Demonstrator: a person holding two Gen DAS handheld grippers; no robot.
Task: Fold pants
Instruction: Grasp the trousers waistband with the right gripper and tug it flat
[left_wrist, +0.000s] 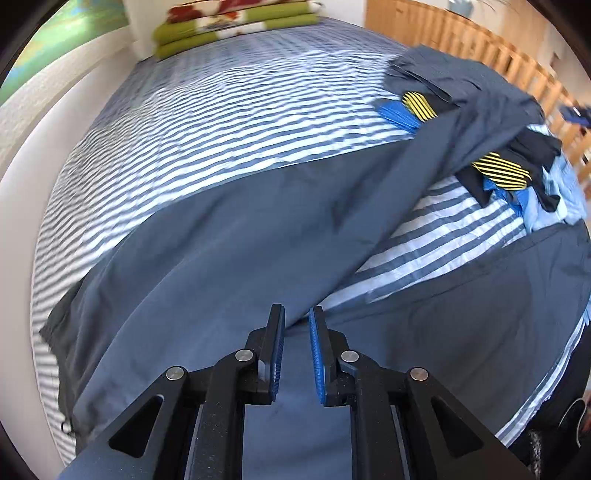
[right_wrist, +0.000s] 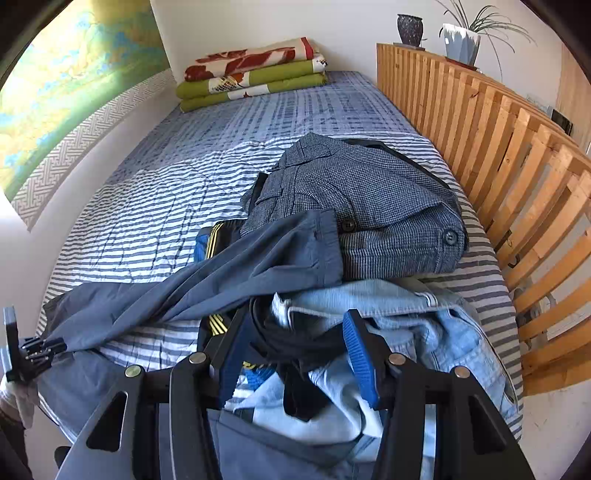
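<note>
Grey-blue pants lie spread across the striped bed cover, one leg running up to the right. In the right wrist view that leg stretches from the left, and its hem rests on a folded grey tweed garment. My left gripper hovers just above the pants near their lower edge. Its blue pads stand a narrow gap apart with nothing between them. My right gripper is open wide above a heap of clothes, holding nothing.
The heap holds light blue jeans, a black garment and yellow-striped cloth. A slatted wooden rail borders the bed on the right. Folded green and red blankets lie at the far end. A white wall runs along the left.
</note>
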